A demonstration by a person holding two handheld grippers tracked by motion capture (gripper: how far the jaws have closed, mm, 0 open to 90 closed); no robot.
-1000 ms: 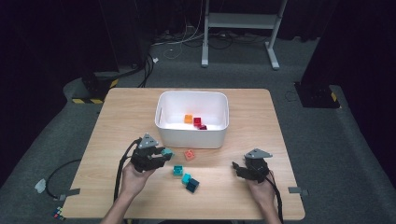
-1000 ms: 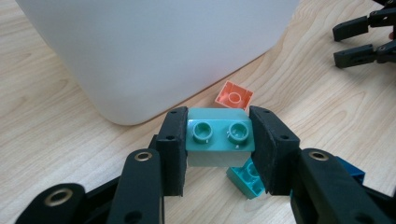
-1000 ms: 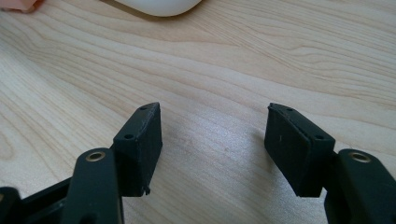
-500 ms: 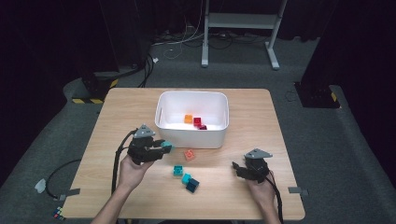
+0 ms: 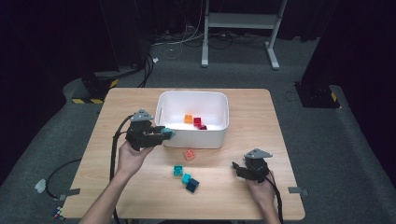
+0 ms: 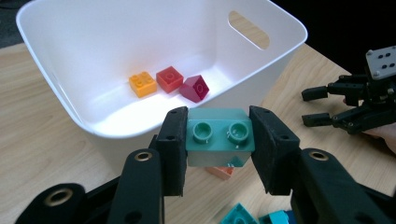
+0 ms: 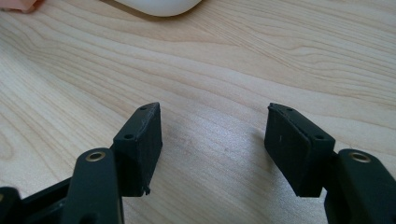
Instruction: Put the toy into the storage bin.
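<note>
Teal plastic building brick (image 6: 218, 137), two round studs on its upper face and a paler lower body, sits clamped squarely between the black pads of the left gripper (image 6: 218, 149), studs facing the camera. In the high view the brick (image 5: 168, 135) hangs above the table just outside the near-left wall of the white plastic tub (image 5: 219, 100), at about nine o'clock from it. Inside the tub lie an orange brick (image 6: 143, 83), a red brick (image 6: 169, 79) and a dark red block (image 6: 195, 87). At five o'clock from the tub the right gripper (image 5: 240, 166) rests low over the bare wooden table (image 7: 280, 56), its jaws spread wide with nothing between them.
</note>
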